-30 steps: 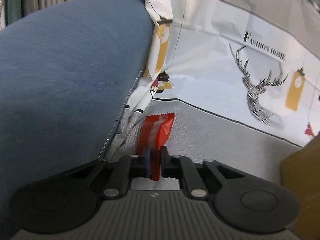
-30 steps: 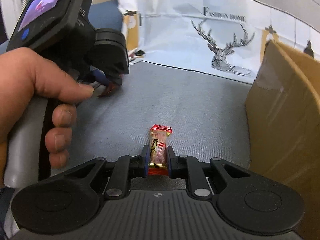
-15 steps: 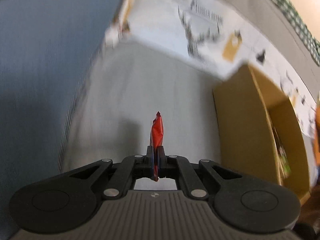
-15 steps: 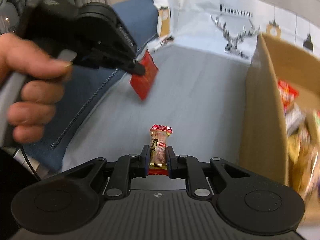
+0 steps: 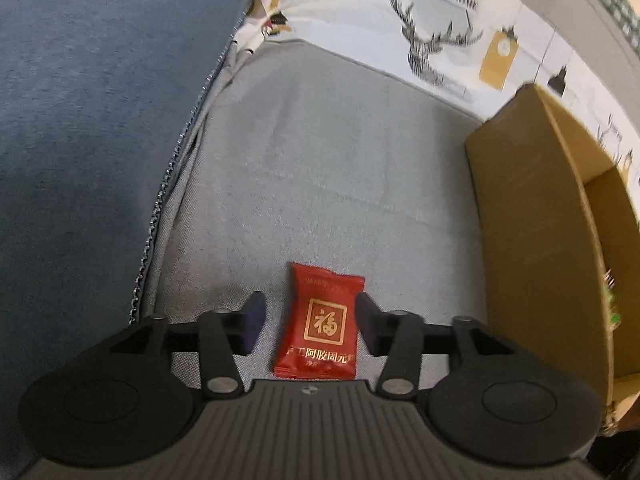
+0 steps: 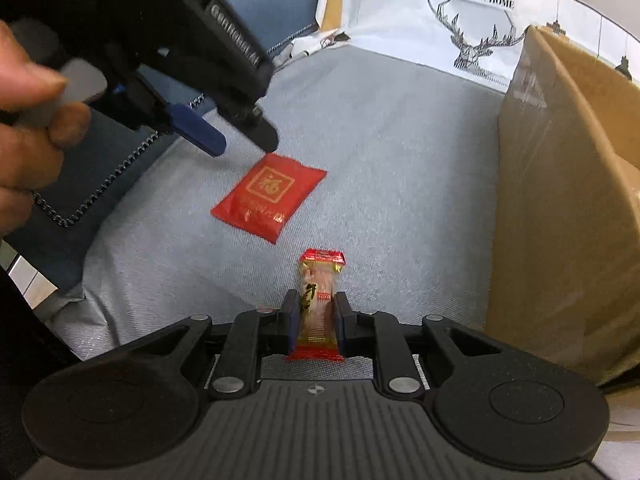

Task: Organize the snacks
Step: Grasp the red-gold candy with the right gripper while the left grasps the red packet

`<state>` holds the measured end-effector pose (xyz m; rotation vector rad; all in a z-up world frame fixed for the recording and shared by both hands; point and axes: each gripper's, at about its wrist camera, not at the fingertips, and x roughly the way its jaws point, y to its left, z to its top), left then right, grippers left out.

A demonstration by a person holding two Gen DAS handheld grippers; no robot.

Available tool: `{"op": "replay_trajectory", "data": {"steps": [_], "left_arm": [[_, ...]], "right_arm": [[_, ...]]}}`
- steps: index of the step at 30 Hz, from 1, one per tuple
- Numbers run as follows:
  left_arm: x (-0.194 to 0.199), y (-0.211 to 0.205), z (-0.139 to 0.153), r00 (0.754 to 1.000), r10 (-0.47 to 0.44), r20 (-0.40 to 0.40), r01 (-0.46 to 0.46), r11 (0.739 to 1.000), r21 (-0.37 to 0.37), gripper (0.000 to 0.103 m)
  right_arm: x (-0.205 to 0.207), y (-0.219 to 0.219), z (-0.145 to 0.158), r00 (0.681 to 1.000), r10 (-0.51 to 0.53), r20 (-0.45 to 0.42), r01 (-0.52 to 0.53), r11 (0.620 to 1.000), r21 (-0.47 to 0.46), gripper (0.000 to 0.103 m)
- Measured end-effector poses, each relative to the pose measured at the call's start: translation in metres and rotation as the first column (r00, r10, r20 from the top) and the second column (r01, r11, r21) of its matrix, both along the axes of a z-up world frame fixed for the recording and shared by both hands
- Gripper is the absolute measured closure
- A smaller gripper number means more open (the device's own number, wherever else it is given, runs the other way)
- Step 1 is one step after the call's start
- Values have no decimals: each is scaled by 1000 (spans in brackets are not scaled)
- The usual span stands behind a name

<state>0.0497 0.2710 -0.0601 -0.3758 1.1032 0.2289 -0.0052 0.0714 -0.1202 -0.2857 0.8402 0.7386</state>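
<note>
A flat red snack packet (image 5: 320, 326) with a gold square print lies on the grey sofa seat (image 5: 340, 168), between the spread fingers of my left gripper (image 5: 310, 318), which is open and just above it. The packet also shows in the right wrist view (image 6: 270, 196), below the left gripper (image 6: 244, 142). My right gripper (image 6: 316, 326) is shut on a small gold-and-red wrapped snack bar (image 6: 318, 300), held upright above the seat.
An open cardboard box (image 6: 560, 208) stands on the seat at the right, also in the left wrist view (image 5: 532, 216). A blue cushion (image 5: 88, 128) lies at the left. A white deer-print cover (image 5: 440, 36) hangs at the back.
My left gripper carried the red packet away from the cushion corner, opened and let it go; it now lies flat on the seat. My right gripper still holds its snack bar.
</note>
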Motion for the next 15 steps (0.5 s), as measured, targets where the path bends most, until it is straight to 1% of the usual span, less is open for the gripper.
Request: {"op": "replay_trajectory", "data": {"steps": [2, 6, 9, 11, 15], "left_arm": [[6, -9, -6, 999, -41, -25, 42, 999, 24, 42], [15, -26, -19, 989, -112, -92, 122, 987, 107, 36], [20, -33, -27, 984, -125, -130, 141, 982, 123, 36], [21, -35, -29, 982, -131, -137, 150, 980, 135, 36], [23, -41, -33, 977, -152, -147, 175, 971, 162, 36]], "right_arm": [[1, 2, -2, 1000, 6, -1, -6, 1000, -5, 81], [6, 2, -3, 1000, 12, -13, -12, 1000, 6, 78], [8, 0, -3, 1000, 8, -24, -8, 1000, 13, 76], [8, 1, -2, 1000, 8, -30, -8, 1000, 15, 75], [10, 3, -3, 999, 13, -29, -13, 1000, 8, 75]]}}
